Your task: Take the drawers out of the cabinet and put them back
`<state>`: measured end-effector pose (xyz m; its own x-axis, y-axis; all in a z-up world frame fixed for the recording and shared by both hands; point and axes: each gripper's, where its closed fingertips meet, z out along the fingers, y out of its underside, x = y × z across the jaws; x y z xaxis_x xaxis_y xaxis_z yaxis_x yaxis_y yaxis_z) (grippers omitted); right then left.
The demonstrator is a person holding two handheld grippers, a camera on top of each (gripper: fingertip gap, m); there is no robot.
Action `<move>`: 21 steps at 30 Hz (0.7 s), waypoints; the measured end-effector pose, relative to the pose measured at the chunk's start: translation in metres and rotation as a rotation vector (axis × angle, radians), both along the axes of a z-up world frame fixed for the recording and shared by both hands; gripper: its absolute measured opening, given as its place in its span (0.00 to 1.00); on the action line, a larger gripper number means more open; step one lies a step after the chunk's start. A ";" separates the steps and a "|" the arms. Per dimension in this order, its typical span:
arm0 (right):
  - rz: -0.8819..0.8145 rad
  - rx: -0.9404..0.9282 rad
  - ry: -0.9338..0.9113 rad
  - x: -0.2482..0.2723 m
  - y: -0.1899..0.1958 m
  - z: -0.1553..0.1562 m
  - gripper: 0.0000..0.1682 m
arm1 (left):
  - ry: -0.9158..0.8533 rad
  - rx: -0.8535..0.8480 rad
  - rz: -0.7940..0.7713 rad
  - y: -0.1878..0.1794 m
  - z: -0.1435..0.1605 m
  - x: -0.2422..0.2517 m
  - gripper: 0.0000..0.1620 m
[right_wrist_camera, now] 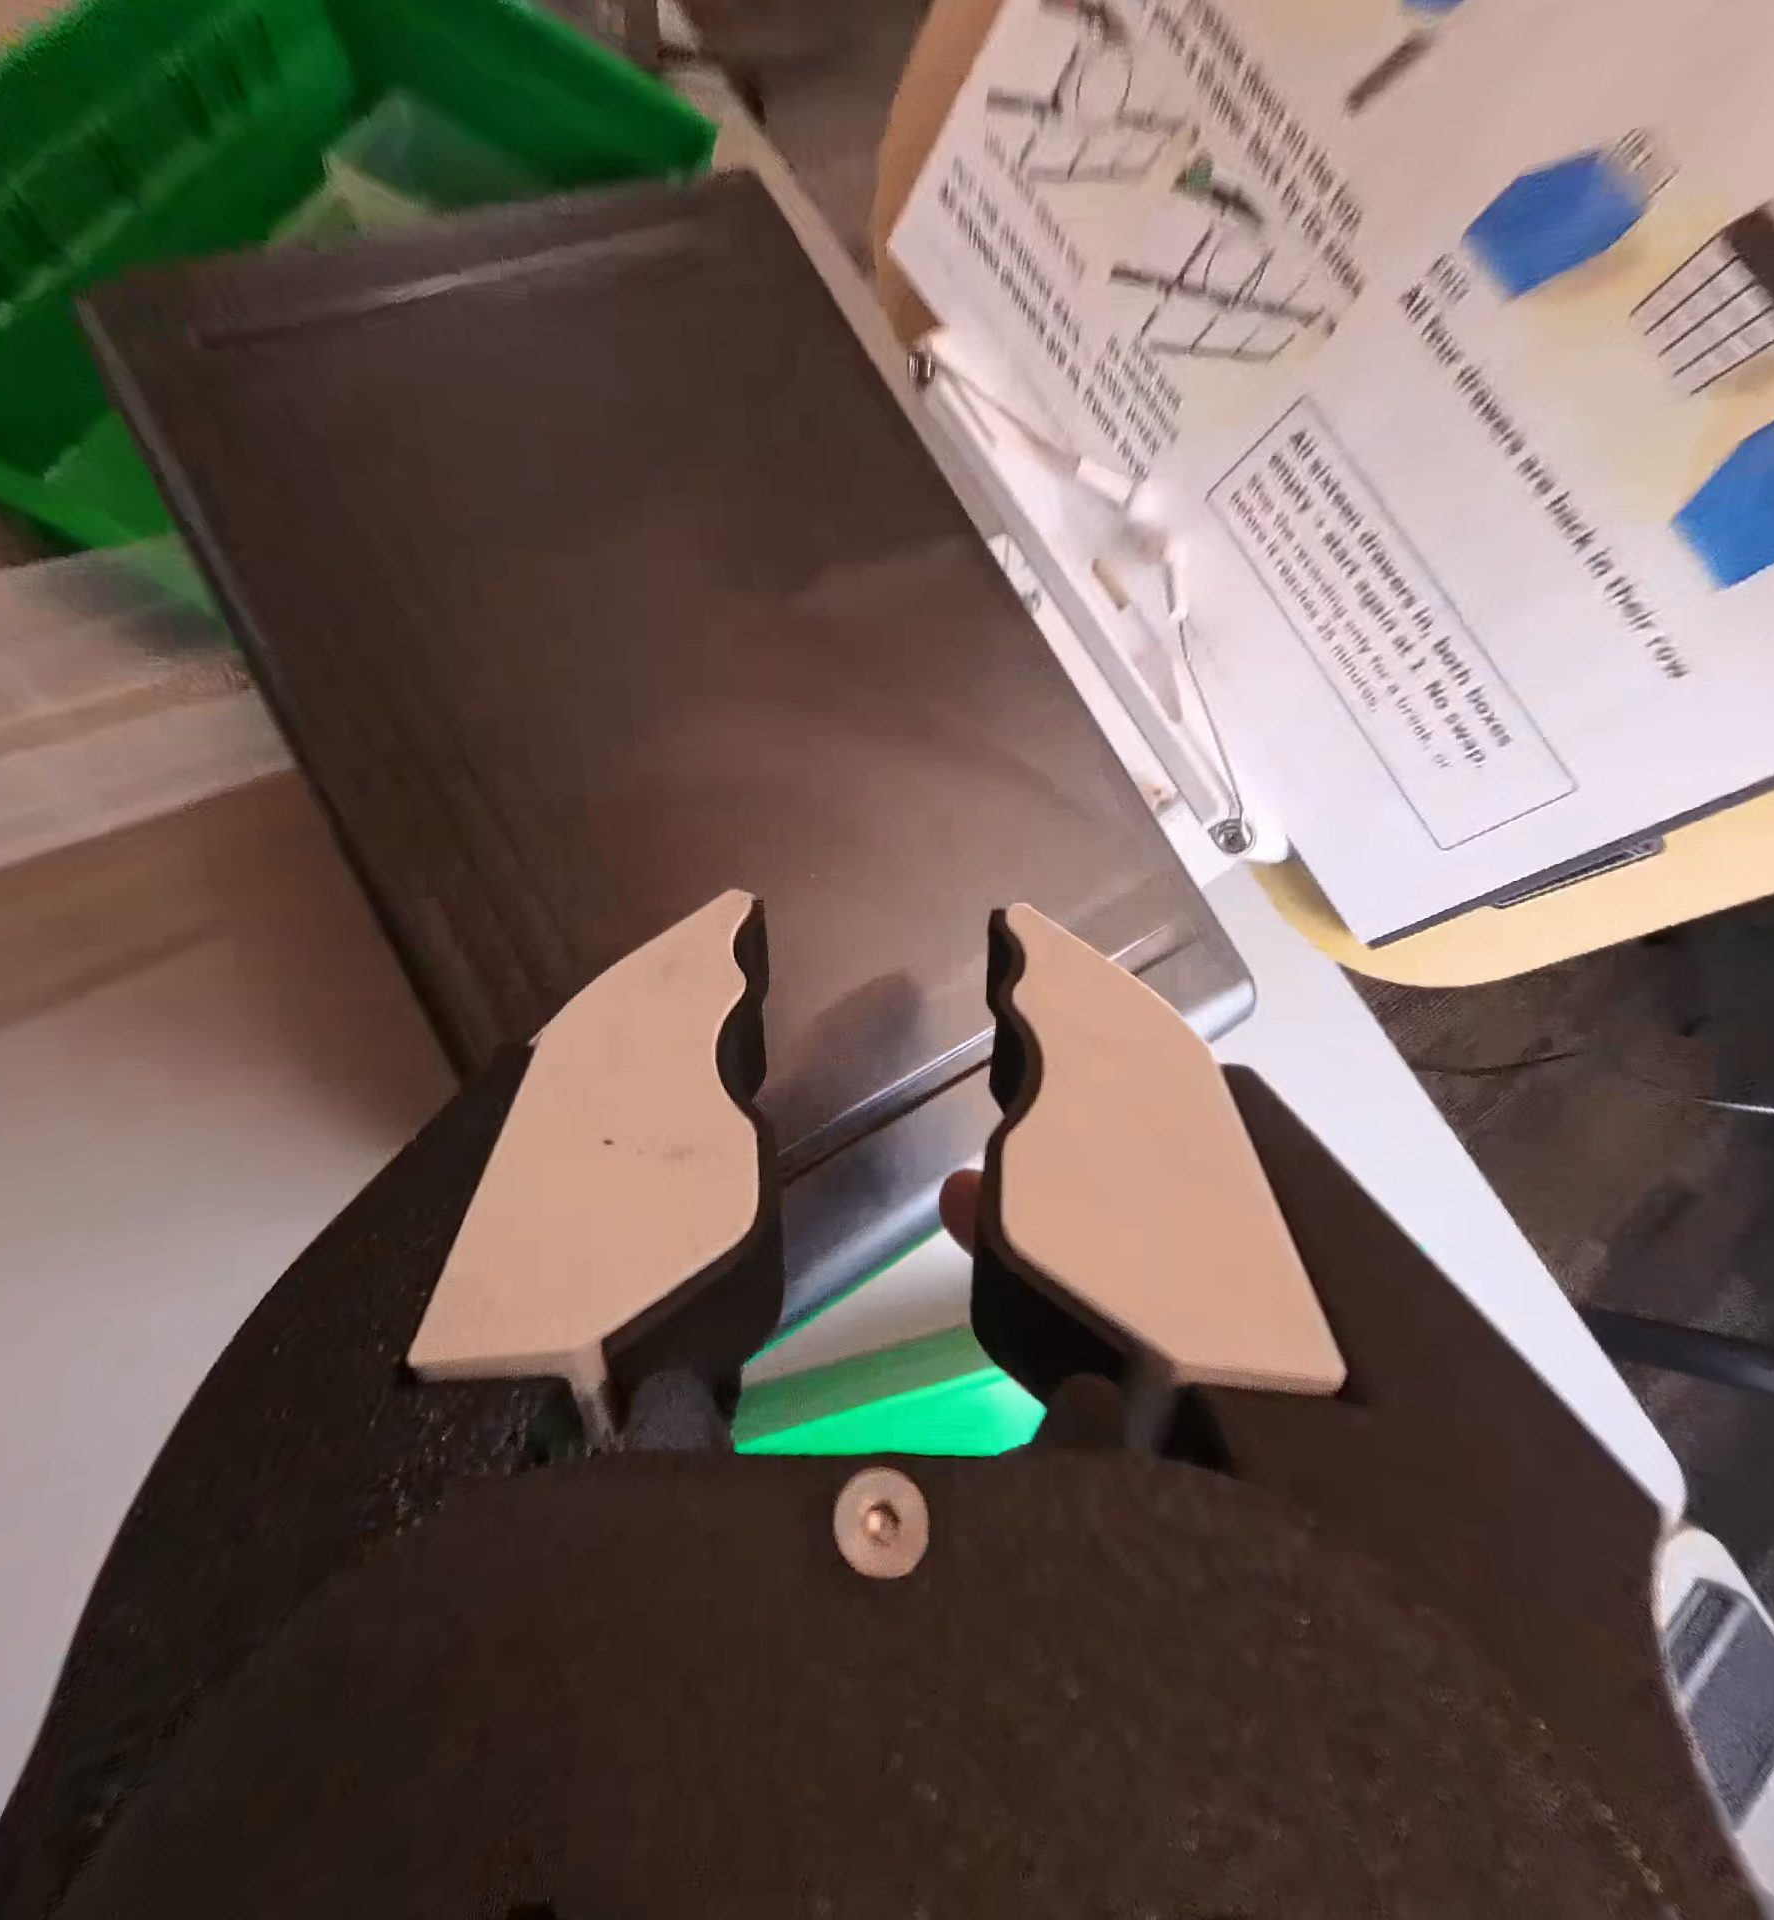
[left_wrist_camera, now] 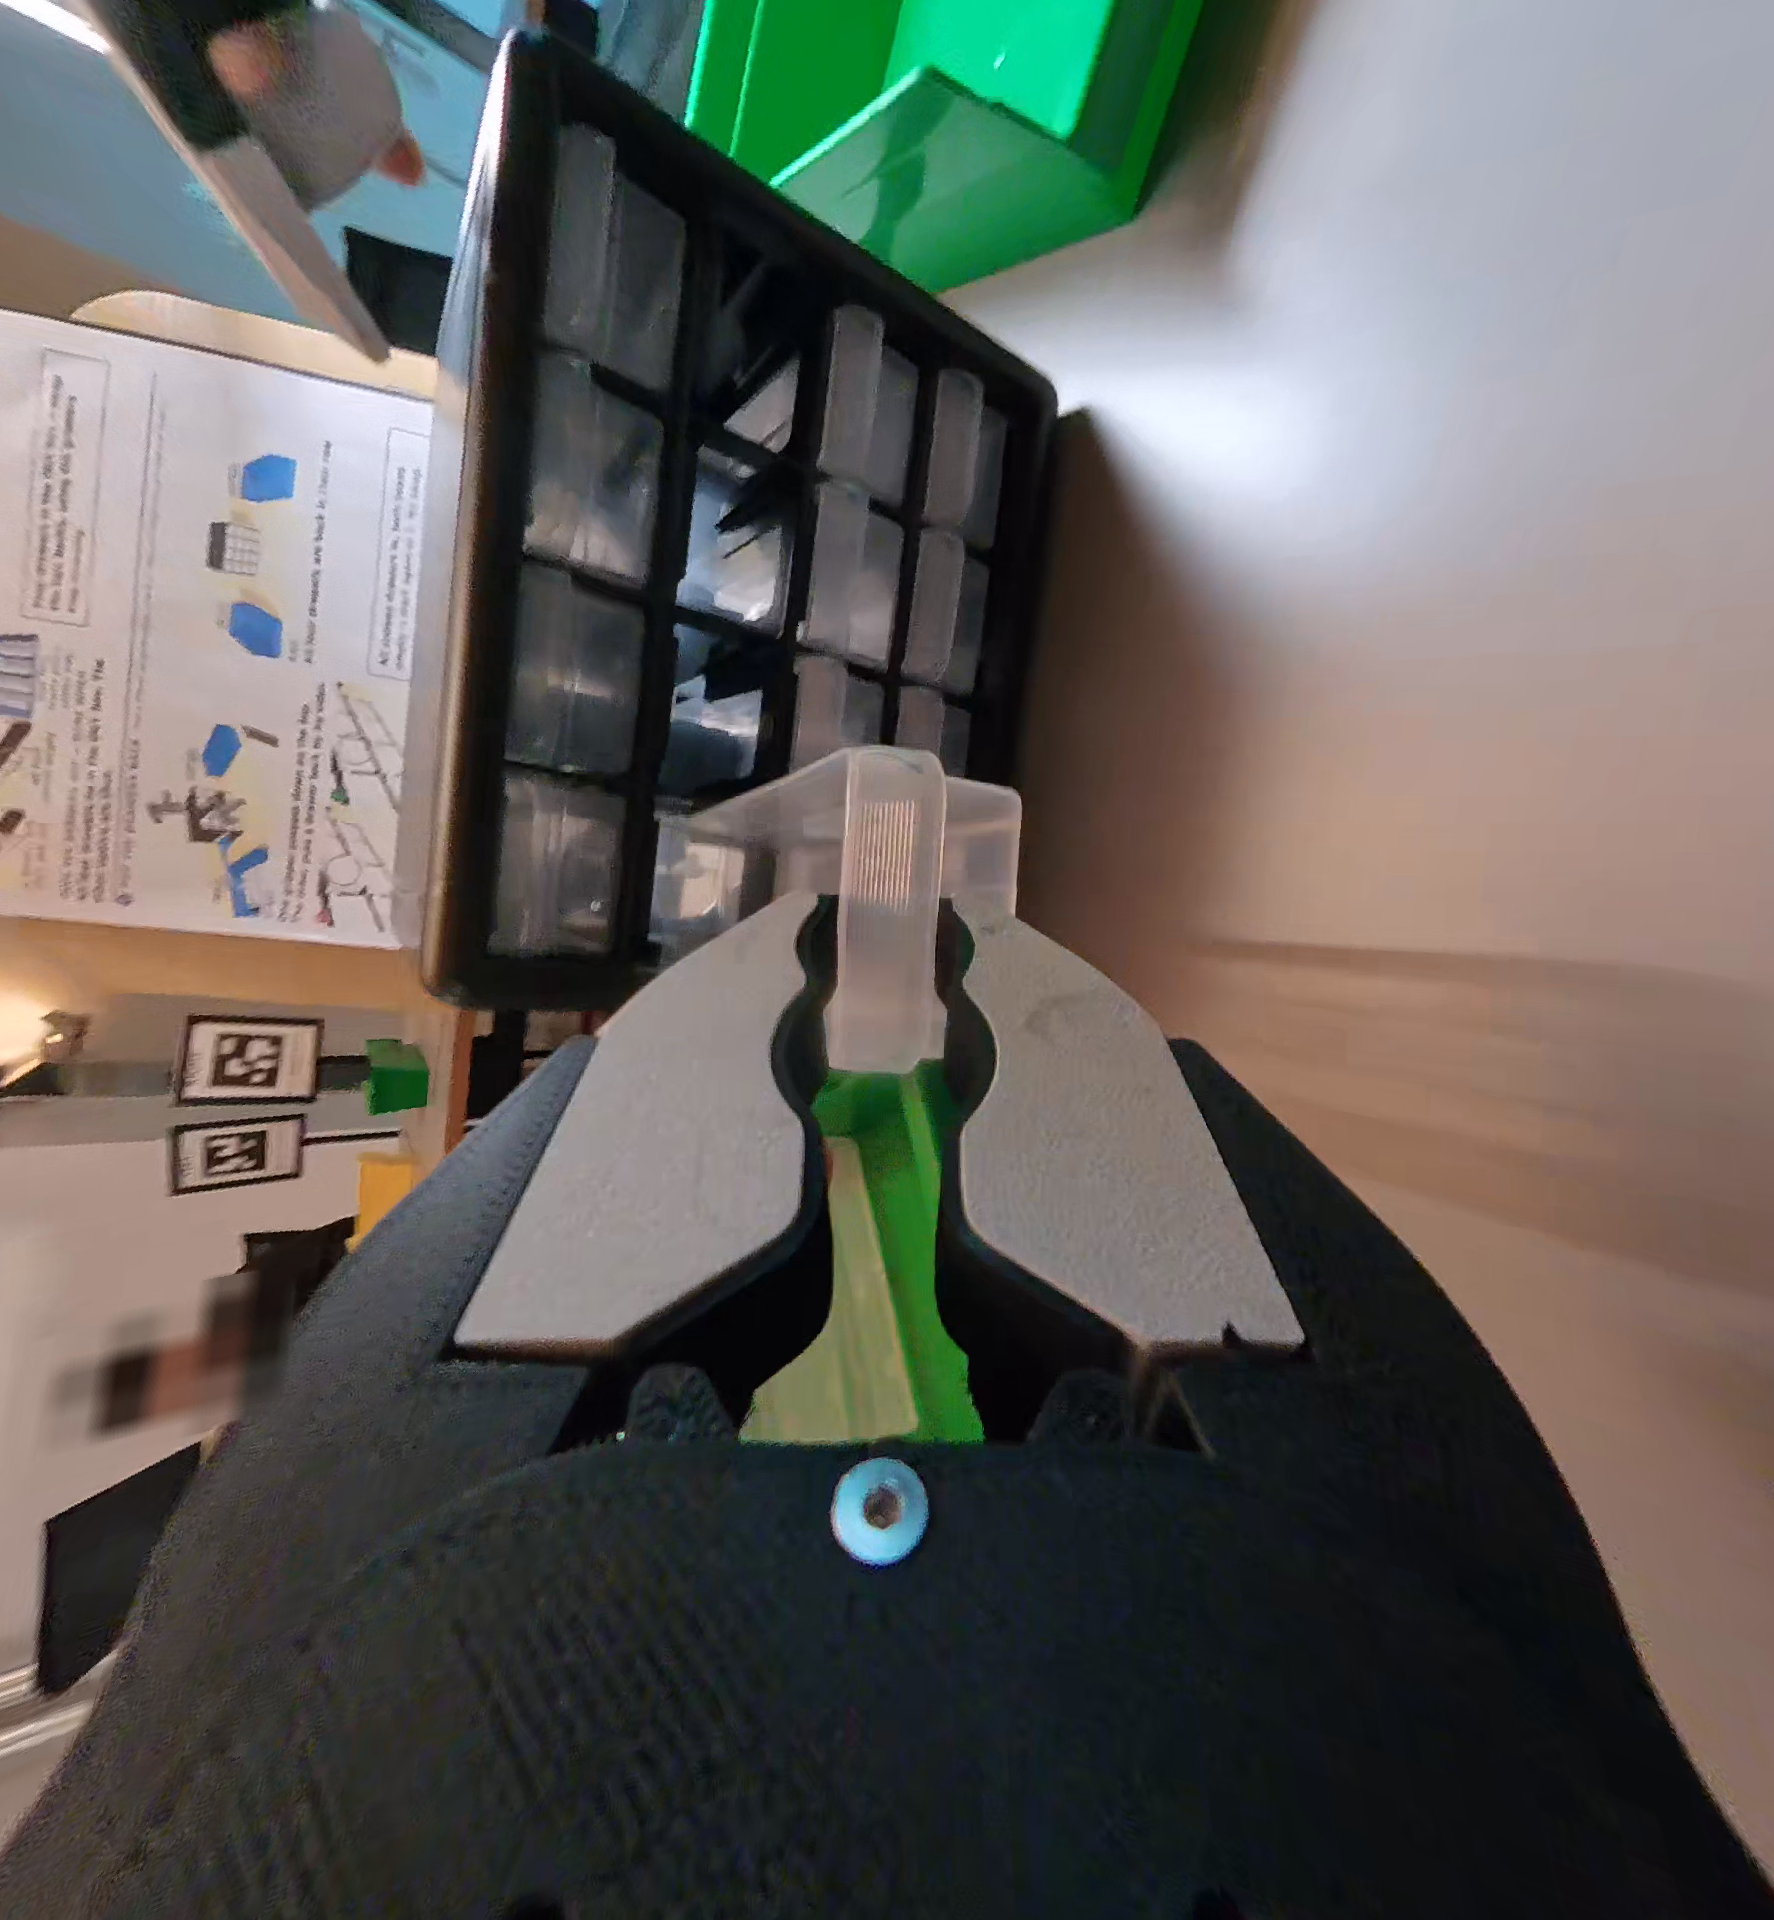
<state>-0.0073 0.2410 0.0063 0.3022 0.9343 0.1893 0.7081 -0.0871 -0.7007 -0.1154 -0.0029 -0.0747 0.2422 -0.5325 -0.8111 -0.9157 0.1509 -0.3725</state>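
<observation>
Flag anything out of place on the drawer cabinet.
One clear drawer sticks out of the black cabinet, its tab held by the left gripper. Nearby slots in that column look empty. The right gripper is open and holds nothing.

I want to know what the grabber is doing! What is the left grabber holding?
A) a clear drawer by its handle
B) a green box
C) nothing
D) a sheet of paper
A: the left gripper is shut on the tab handle of a clear drawer, just in front of the black cabinet.
</observation>
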 end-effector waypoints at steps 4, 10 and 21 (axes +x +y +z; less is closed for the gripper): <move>0.097 -0.138 -0.166 0.001 0.002 -0.022 0.22 | -0.032 -0.035 -0.035 0.011 0.010 0.014 0.11; 0.147 -0.214 -0.169 0.000 -0.001 -0.024 0.20 | 0.003 -0.043 -0.054 0.017 0.010 0.024 0.11; 0.175 -0.210 -0.138 0.000 -0.002 -0.024 0.20 | 0.029 0.063 -0.163 0.016 0.000 0.035 0.11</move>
